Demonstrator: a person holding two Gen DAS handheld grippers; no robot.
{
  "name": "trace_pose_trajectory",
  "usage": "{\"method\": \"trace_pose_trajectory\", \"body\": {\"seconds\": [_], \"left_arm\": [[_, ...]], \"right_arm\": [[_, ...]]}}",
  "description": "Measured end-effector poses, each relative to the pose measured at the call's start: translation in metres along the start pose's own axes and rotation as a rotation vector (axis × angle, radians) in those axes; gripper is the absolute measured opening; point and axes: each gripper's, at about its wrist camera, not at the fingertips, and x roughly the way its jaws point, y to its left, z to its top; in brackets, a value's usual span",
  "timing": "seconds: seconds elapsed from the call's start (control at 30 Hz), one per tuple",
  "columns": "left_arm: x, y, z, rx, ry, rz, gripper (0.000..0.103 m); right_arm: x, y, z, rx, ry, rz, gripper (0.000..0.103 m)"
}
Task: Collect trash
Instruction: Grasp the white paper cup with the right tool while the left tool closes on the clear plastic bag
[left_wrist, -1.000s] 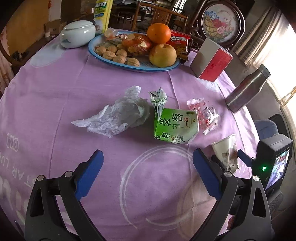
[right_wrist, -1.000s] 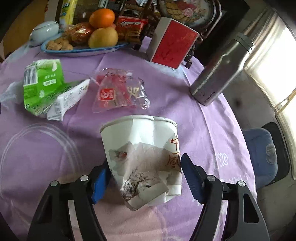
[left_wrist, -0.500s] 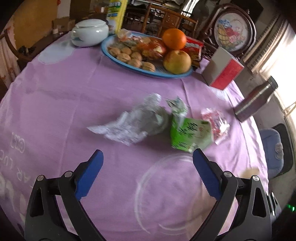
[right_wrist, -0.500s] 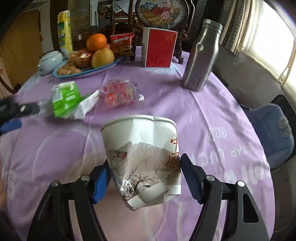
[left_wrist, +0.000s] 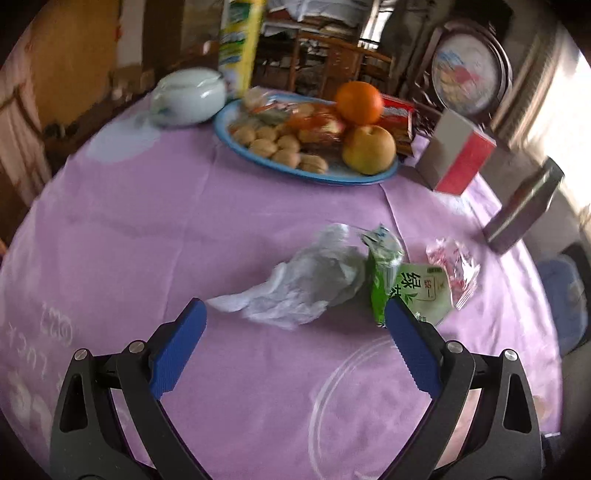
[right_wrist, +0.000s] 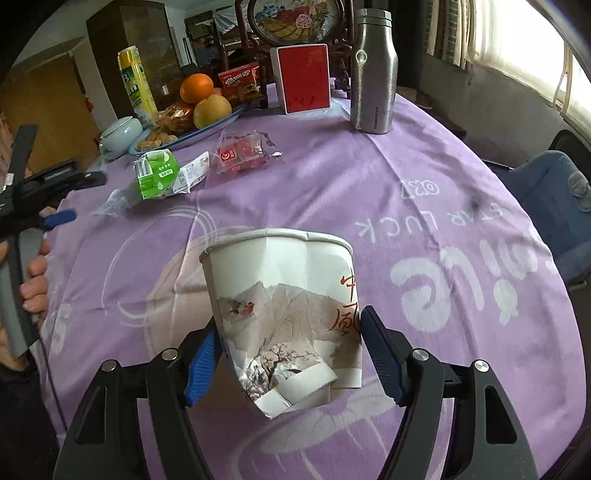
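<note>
A crumpled paper cup (right_wrist: 280, 273) printed with a mountain scene hangs above the purple tablecloth (right_wrist: 424, 192), and my right gripper (right_wrist: 290, 328) is shut on its lower half. My left gripper (left_wrist: 293, 306) stands open over the cloth, with nothing between its blue pads. Just beyond its fingertips lies a crumpled white plastic bag (left_wrist: 310, 284). A flattened green tea carton (left_wrist: 417, 295) lies beside the bag, and a red-and-clear snack wrapper (left_wrist: 452, 269) lies further right. In the right wrist view the carton (right_wrist: 159, 175) and wrapper (right_wrist: 242, 153) lie far left, near the left gripper (right_wrist: 55, 218) and a hand.
At the back of the round table stand a blue plate (left_wrist: 332, 179) of fruit and biscuits, a white lidded pot (left_wrist: 188, 96), a red-and-white box (left_wrist: 458, 158) and a steel bottle (right_wrist: 373, 74). A blue chair (right_wrist: 554, 195) stands off the table's right edge.
My right gripper has carried the cup back and away from the other trash, rolling as it went, and has left the left wrist view. The bag and carton now sit closer to the left fingertips.
</note>
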Motion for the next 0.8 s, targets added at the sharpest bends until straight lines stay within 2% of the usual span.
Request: {"method": "trace_pose_trajectory", "body": {"seconds": [0.07, 0.13, 0.27, 0.33, 0.4, 0.53, 0.7, 0.73, 0.77, 0.8], "left_arm": [[0.009, -0.006, -0.002, 0.023, 0.016, 0.021, 0.092], [0.016, -0.003, -0.003, 0.003, 0.029, 0.031, 0.086], [0.014, 0.012, 0.0, -0.067, 0.055, -0.008, 0.085], [0.021, 0.011, 0.002, -0.044, 0.1, 0.018, 0.085], [0.033, 0.014, 0.004, -0.033, 0.142, 0.084, 0.076], [0.04, 0.012, 0.008, -0.041, 0.14, 0.048, 0.076], [0.058, -0.006, 0.012, 0.026, 0.14, 0.105, 0.073], [0.062, -0.01, 0.012, 0.044, 0.146, 0.107, 0.065], [0.064, -0.014, 0.01, 0.062, 0.155, 0.106, 0.036], [0.069, -0.018, 0.007, 0.084, 0.177, 0.11, 0.02]], "right_arm": [[-0.004, -0.003, 0.0, 0.004, -0.007, 0.011, 0.072], [-0.007, -0.006, 0.0, 0.006, -0.014, 0.016, 0.072], [-0.007, -0.007, 0.001, 0.01, -0.013, 0.04, 0.072], [-0.006, -0.006, 0.002, 0.012, -0.015, 0.054, 0.072], [-0.006, -0.005, 0.003, 0.017, -0.019, 0.068, 0.072], [-0.009, -0.001, 0.0, 0.001, -0.024, 0.085, 0.072], [-0.015, -0.008, -0.005, 0.017, -0.022, 0.069, 0.072], [-0.017, -0.011, -0.006, 0.023, -0.023, 0.065, 0.072], [-0.02, -0.014, -0.007, 0.029, -0.027, 0.058, 0.072], [-0.023, -0.017, -0.008, 0.036, -0.029, 0.051, 0.072]]}}
